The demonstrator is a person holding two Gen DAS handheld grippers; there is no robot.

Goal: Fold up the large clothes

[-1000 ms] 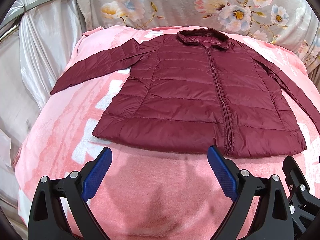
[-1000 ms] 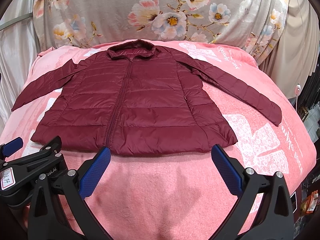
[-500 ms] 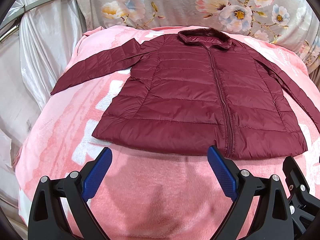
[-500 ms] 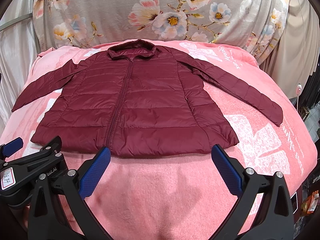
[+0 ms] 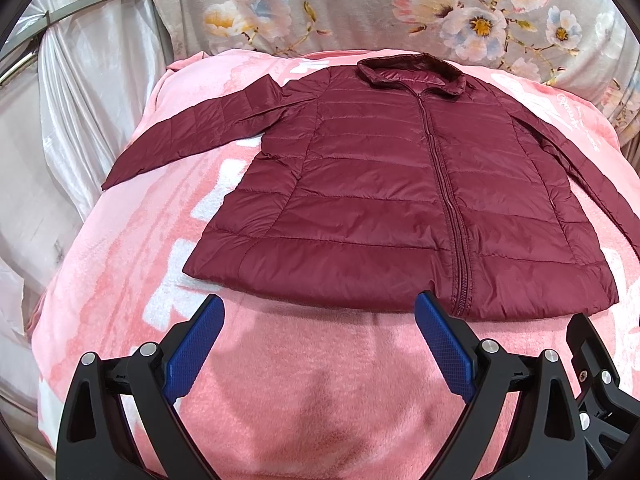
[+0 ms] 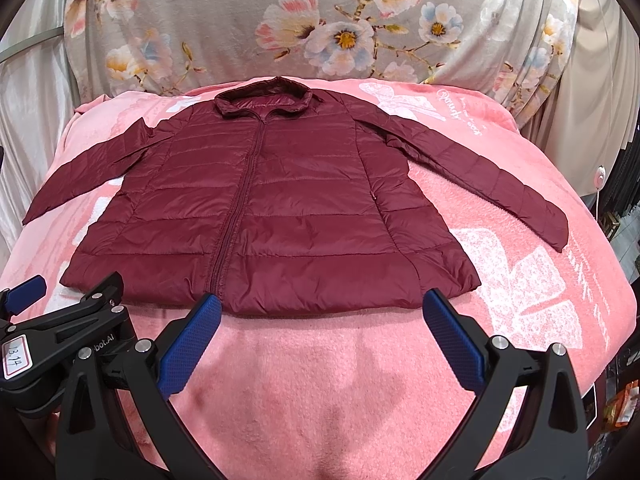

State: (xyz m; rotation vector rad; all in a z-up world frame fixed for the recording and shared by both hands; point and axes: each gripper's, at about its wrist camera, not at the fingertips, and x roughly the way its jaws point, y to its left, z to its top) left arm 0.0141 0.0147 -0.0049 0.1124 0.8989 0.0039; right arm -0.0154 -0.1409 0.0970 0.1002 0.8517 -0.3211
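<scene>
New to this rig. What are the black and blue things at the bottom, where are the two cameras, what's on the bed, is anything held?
No robot arm here: a person holds one two-finger gripper in each hand. Each gripper carries a fisheye camera that looks forward along its fingers, so the black arms with blue pads at the bottom of each picture are that gripper's own jaws. One picture is from the left gripper, the other from the right gripper. In the right view, the left gripper's body also shows at the lower left.

On the surface lies a pink blanket with white print. Spread flat on it is a dark red quilted jacket, zipped, collar at the far end, both sleeves stretched out to the sides. Behind is a floral cloth.

Nothing is held. Both pairs of jaws stand wide open, near the jacket's hem.
</scene>
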